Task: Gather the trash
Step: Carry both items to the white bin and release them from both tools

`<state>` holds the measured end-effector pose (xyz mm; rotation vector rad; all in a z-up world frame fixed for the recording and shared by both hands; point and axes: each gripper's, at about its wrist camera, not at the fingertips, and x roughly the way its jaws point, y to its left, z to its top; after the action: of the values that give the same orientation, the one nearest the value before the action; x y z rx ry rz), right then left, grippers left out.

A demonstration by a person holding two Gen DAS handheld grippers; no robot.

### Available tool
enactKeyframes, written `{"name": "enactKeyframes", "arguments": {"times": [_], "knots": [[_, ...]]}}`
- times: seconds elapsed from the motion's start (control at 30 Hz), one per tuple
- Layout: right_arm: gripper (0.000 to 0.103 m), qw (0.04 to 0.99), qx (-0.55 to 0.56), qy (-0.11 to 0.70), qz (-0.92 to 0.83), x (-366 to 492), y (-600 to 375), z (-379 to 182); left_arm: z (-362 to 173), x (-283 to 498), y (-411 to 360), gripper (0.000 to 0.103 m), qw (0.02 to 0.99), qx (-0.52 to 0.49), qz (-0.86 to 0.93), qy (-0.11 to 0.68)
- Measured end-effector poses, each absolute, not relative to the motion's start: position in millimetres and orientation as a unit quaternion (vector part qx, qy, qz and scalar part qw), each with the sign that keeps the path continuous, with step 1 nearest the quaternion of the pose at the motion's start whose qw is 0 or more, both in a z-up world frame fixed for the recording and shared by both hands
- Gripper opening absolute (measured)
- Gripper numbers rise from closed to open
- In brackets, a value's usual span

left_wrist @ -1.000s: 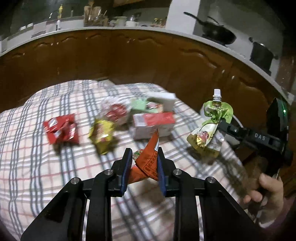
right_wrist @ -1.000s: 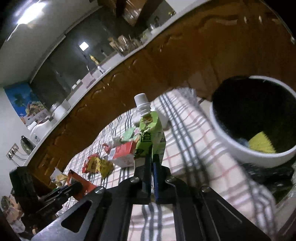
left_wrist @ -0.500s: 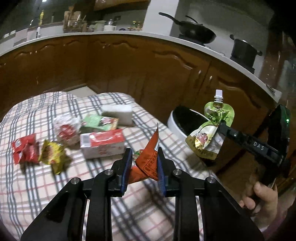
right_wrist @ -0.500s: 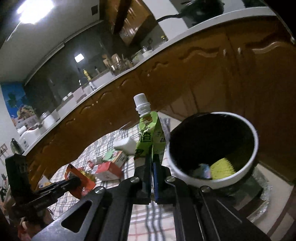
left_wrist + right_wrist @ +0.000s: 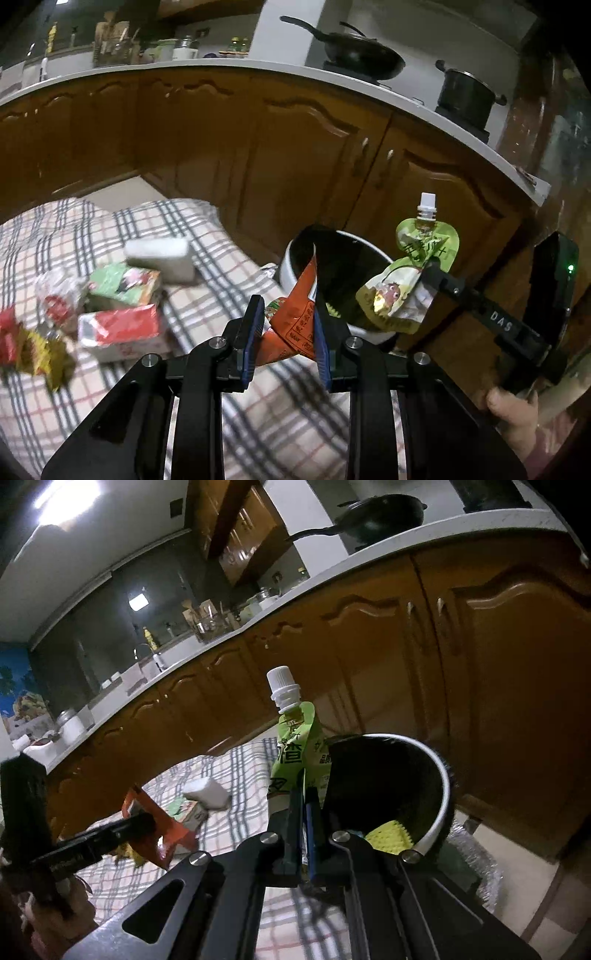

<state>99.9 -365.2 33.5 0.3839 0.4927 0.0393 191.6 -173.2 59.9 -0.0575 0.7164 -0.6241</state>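
My left gripper [image 5: 286, 332] is shut on an orange snack wrapper [image 5: 295, 321] and holds it above the table's right edge, just in front of the white-rimmed trash bin [image 5: 288, 258]. My right gripper [image 5: 304, 797] is shut on a green spouted drink pouch [image 5: 295, 746], upright, beside the bin's rim [image 5: 439, 775]. In the left wrist view the pouch [image 5: 410, 280] hangs over the bin's right side. A yellow item [image 5: 388, 836] lies inside the bin. The orange wrapper [image 5: 162, 830] also shows at the left of the right wrist view.
On the checked tablecloth [image 5: 221, 243] lie a red-and-white carton [image 5: 118, 328], a green packet [image 5: 125, 282], a white sponge [image 5: 159, 254], a clear wrapper [image 5: 55, 295] and red and yellow wrappers [image 5: 33, 347]. Brown kitchen cabinets [image 5: 295, 155] stand behind the bin.
Both grippers have swung right toward the bin with their loads. The bin now fills more of both views and the table trash has slid left.
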Motion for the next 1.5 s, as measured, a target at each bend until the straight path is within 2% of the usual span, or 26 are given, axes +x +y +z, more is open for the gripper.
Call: {"name": "enactKeyframes", "arguments": {"times": [0.57, 1.17, 1.27, 1.37, 1.5], "knots": [[0.001, 0.950, 0.153, 0.272, -0.010, 134, -396, 24, 52, 236, -257, 0.024, 0.875, 0.003, -0.325, 0.360], [0.003, 0.938, 0.147, 0.315, -0.012, 160, -410, 5, 26, 255, -291, 0.026, 0.860, 0.025, -0.325, 0.392], [0.009, 0.936, 0.152, 0.318, -0.014, 163, -410, 5, 20, 257, -295, 0.030, 0.858, 0.035, -0.323, 0.398], [0.016, 0.934, 0.158, 0.320, -0.015, 163, -414, 3, 18, 255, -294, 0.042, 0.858, 0.035, -0.320, 0.401], [0.038, 0.936, 0.174, 0.305, -0.013, 152, -419, 3, 21, 250, -283, 0.059, 0.862, 0.021, -0.319, 0.393]]}}
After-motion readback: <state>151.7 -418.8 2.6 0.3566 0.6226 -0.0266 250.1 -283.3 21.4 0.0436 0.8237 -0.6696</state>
